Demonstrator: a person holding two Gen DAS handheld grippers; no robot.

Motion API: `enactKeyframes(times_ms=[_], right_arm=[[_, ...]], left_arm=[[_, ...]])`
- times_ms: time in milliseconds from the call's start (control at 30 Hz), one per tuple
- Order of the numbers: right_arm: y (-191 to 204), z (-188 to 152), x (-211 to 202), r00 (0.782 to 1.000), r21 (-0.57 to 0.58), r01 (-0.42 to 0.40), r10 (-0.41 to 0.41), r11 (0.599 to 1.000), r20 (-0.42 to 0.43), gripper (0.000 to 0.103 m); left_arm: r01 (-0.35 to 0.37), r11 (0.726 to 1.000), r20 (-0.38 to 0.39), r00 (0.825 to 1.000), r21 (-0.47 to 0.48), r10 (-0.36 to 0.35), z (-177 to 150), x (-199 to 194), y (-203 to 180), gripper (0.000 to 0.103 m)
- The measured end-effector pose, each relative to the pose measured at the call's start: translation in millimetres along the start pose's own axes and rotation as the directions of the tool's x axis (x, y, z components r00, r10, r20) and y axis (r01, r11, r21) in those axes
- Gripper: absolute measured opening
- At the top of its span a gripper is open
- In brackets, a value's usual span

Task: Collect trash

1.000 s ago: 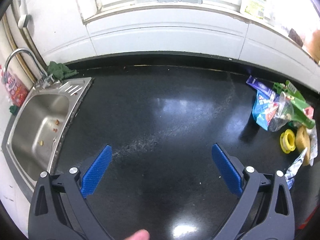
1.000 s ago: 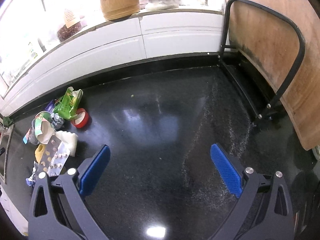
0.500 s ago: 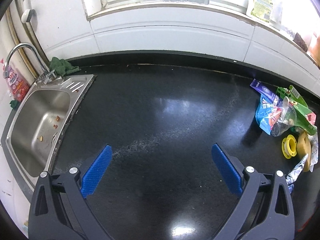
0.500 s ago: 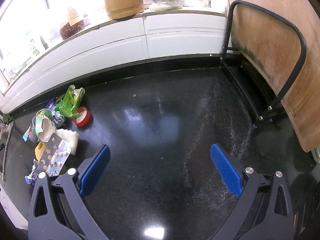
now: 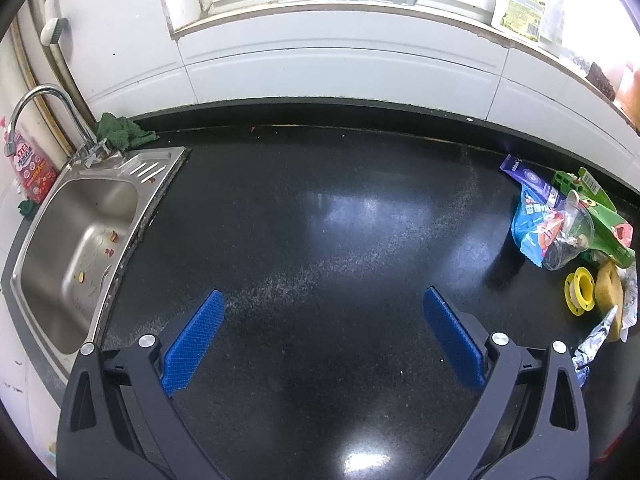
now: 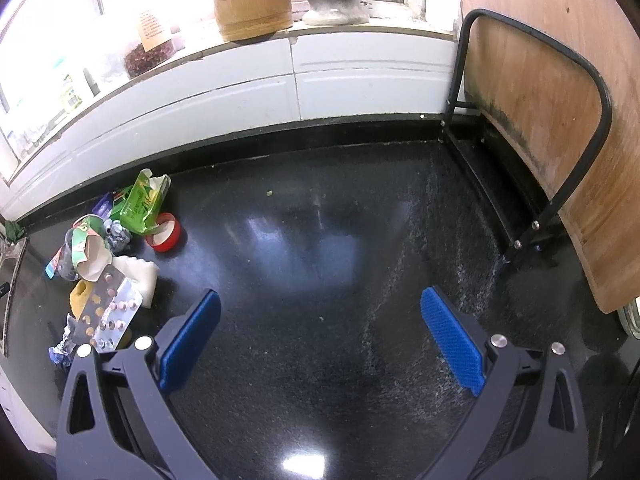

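A pile of trash lies on the black counter. In the left wrist view it is at the far right: a blue snack bag (image 5: pixel 534 228), a clear plastic cup (image 5: pixel 570 240), a green carton (image 5: pixel 600 216), a yellow tape spool (image 5: pixel 579 291) and a yellow sponge (image 5: pixel 610 290). In the right wrist view it is at the left: a green carton (image 6: pixel 142 202), a red tape ring (image 6: pixel 165 233), a blister pack (image 6: pixel 110 312) and a torn paper cup (image 6: pixel 88 250). My left gripper (image 5: pixel 322 322) is open and empty over bare counter. My right gripper (image 6: pixel 320 320) is open and empty, right of the pile.
A steel sink (image 5: pixel 76 248) with a tap (image 5: pixel 44 120) is at the left of the left wrist view. A wooden board (image 6: pixel 560 120) in a black wire rack (image 6: pixel 560 184) stands at the right of the right wrist view. Jars line the windowsill (image 6: pixel 248 4).
Both grippers have drawn back and shifted slightly; the trash pile sits a little nearer the middle in both views. A fingertip at the bottom of the left view is gone. Jaws stay open.
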State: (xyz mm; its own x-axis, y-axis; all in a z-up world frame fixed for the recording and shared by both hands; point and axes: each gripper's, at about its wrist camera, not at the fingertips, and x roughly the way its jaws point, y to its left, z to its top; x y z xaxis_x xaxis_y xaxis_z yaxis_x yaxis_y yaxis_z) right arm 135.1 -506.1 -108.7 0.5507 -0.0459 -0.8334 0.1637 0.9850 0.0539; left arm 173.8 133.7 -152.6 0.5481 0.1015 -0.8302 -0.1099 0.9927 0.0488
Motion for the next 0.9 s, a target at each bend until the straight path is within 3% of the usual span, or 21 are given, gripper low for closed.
enactKeyframes(times_ms=[600, 900], right_arm=[[7.1, 4.4, -1.7, 1.000, -0.016, -0.002, 0.002, 1.000, 0.007, 0.097], [13.9, 11.2, 1.3, 1.000, -0.022, -0.006, 0.006, 1.000, 0.009, 0.097]], left_arm=[[-0.020, 1.000, 0.025, 1.000, 0.016, 0.019, 0.9, -0.1, 4.5, 0.097], [-0.006, 0.999, -0.001, 1.000, 0.034, 0.006, 4.2, 5.8, 7.9, 0.097]])
